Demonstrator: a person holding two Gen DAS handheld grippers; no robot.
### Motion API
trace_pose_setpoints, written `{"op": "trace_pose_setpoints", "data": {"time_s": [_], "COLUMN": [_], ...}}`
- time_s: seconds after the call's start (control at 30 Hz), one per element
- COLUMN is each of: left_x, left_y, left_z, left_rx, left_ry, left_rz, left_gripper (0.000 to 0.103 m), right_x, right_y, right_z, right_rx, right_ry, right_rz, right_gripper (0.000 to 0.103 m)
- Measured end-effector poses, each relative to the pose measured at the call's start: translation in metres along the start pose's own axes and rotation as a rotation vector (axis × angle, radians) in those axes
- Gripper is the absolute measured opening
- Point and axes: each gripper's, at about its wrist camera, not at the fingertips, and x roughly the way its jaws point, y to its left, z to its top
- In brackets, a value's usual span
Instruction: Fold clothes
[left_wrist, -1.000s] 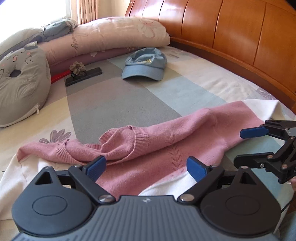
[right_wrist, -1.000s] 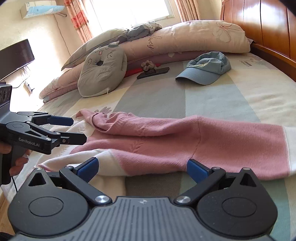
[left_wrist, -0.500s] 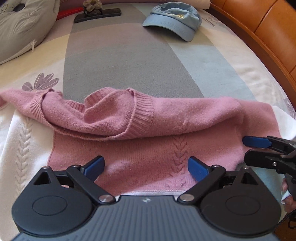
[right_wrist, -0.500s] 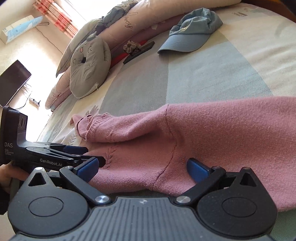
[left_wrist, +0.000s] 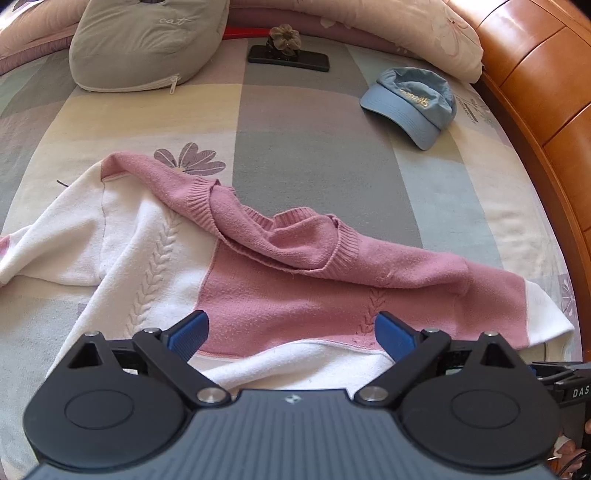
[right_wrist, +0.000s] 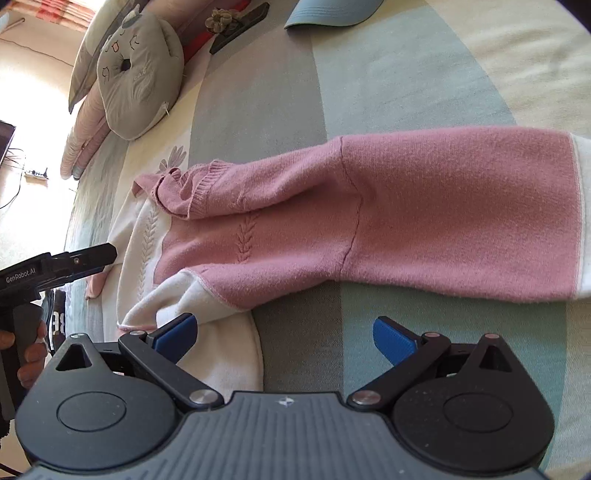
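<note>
A pink and white knit sweater (left_wrist: 280, 291) lies crumpled on the bed, its ribbed collar bunched in the middle and one pink sleeve (right_wrist: 461, 218) stretched out to the right. My left gripper (left_wrist: 291, 330) hovers open over the sweater's near hem, nothing between its blue pads. My right gripper (right_wrist: 282, 338) is also open, low over the bedsheet just in front of the sleeve, its left pad (right_wrist: 173, 334) beside a white fold of the hem. The left gripper's body (right_wrist: 55, 264) shows at the left of the right wrist view, held by a hand.
A blue cap (left_wrist: 410, 101) lies on the bed near the wooden headboard (left_wrist: 535, 85). A grey cat cushion (left_wrist: 147, 40), a dark phone with a flower ornament (left_wrist: 288, 57) and long pillows line the far side. Striped bedsheet (left_wrist: 314, 155) lies bare beyond the sweater.
Both grippers have dropped lower and tilted down toward the sweater. The left view has swung left, showing more of the white part; both stay open.
</note>
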Motion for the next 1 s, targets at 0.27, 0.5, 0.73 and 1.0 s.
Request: {"op": "trace_pose_setpoints", "data": {"time_s": [0.27,0.5,0.73,1.0], "left_x": [0.025,0.054,0.079,0.087], "left_y": [0.048,0.067,0.061,0.051], "left_z": [0.010,0.036,0.049,0.059], "left_rx": [0.050,0.201,0.264,0.210], "left_ry": [0.004,-0.038,-0.122,-0.175], "left_rz": [-0.003,0.004,0.009,0.007], "left_gripper": [0.096,0.096,0.096,0.096], "right_x": [0.005,0.041,0.072,0.132], "right_y": [0.028,0.062,0.077,0.065], "right_z": [0.002,0.050,0.118,0.177], "right_rx": [0.128,0.109,-0.052,-0.203], "right_ry": [-0.022,-0.114,-0.188,0.095], "right_rz": [-0.136,-0.159,-0.075,0.215], "right_gripper": [0.103,0.103,0.103,0.103]}}
